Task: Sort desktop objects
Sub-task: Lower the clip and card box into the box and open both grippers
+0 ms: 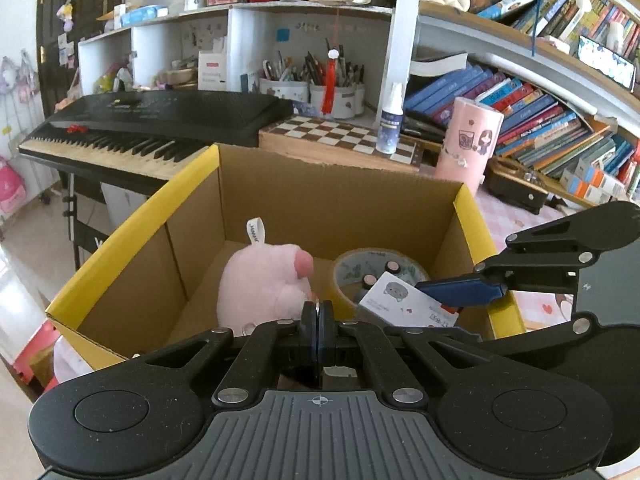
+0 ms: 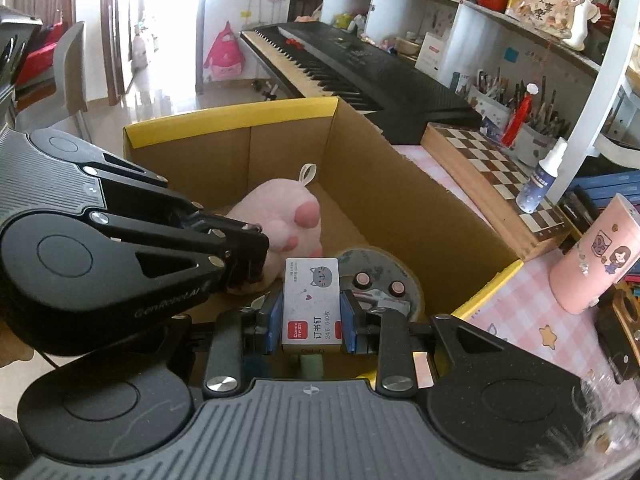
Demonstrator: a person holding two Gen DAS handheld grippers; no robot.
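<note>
Fingers [image 2: 347, 312] of my right gripper [image 2: 311, 316] pinch the staple box [image 2: 312, 300], long axis pointing ahead, above the carton [image 2: 400, 208]; my left gripper [image 1: 317, 322], pressed shut, flanks it.

1. We see an open cardboard box [image 2: 384, 196] with yellow-edged flaps, standing on the pink-checked table [image 2: 516, 316].
2. We find a pink plush toy [image 2: 280, 220] with a white loop tag lying inside the box, on its left half.
3. We find a roll of tape [image 1: 360, 268] lying flat beside the plush, with two small round-capped items in its core.
4. We note a white staple box [image 2: 312, 304] with a grey cat print, clamped between the right claw [image 2: 312, 320] pads above the tape.
</note>
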